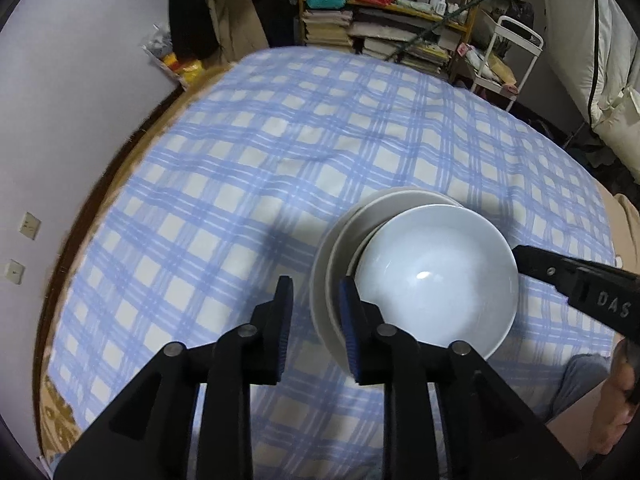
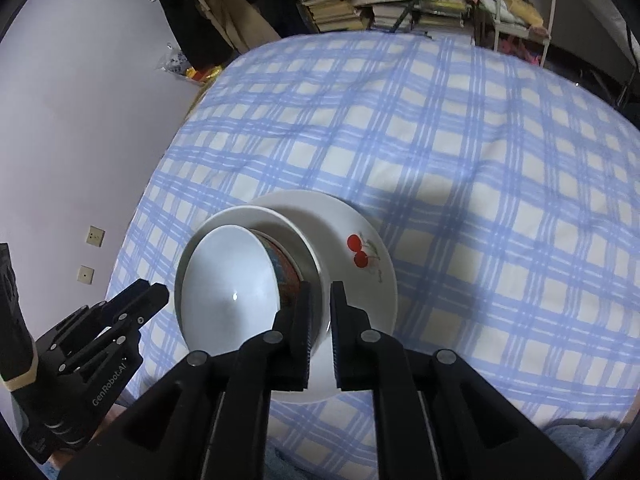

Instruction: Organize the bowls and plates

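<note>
A white bowl (image 2: 228, 280) with a patterned outer wall sits nested in a wider white bowl (image 2: 304, 240), and both stand on a cherry-printed plate (image 2: 360, 256). The stack lies near the front of a bed covered by a blue checked sheet (image 2: 460, 160), slightly right of centre in the left wrist view.

The right gripper (image 2: 320, 312) is clamped on the near right rim of the stack; its pads sit close together on the wider bowl's wall, with the inner bowl just left of them. The left gripper (image 1: 316, 312) stands parted beside the stack's left edge; one pad is in front of the rims and the other is over bare sheet, with nothing pinched between them.

The stacking step looks nearly complete, with the bowl already seated and the left side released. Next, the right gripper probably needs to open gently and withdraw without dragging the bowls off centre on the soft bedding.

Beyond the bed are a cluttered bookshelf (image 1: 384, 20) and a white trolley (image 1: 508, 60).
</note>
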Tool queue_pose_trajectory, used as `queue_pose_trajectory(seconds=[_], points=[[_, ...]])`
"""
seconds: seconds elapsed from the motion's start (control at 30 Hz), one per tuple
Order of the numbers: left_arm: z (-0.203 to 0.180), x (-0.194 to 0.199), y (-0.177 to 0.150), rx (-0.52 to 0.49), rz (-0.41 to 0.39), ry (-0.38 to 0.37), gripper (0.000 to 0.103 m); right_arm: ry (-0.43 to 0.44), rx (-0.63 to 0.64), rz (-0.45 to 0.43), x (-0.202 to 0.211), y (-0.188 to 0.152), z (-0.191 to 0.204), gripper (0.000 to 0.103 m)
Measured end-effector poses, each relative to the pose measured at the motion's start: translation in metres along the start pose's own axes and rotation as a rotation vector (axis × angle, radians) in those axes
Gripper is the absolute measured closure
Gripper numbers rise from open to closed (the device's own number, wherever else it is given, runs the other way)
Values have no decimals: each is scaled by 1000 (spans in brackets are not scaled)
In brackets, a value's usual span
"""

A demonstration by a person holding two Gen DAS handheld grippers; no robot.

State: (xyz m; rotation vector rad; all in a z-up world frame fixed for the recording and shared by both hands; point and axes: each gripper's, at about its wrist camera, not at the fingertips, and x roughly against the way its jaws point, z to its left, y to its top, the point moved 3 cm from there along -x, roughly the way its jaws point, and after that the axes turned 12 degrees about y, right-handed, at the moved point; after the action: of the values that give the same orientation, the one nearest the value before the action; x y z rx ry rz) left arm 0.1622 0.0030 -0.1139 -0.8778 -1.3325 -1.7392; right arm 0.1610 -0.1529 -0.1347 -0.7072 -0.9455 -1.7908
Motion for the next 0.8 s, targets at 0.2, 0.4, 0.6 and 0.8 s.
queue_pose_trajectory(seconds=[0.2, 0.4, 0.6, 0.8], points=[[14, 45, -8, 21, -147, 100, 51, 42, 79, -132, 43, -5, 14, 47], [30, 93, -21, 74, -281, 162, 28, 13, 193, -294, 91, -15, 34, 16], [38, 137, -42, 67, -419, 200, 14, 4, 258, -359, 116, -33, 47, 0], [40, 155, -67, 50, -486, 233, 7, -10, 271, -458, 136, -57, 47, 0]])
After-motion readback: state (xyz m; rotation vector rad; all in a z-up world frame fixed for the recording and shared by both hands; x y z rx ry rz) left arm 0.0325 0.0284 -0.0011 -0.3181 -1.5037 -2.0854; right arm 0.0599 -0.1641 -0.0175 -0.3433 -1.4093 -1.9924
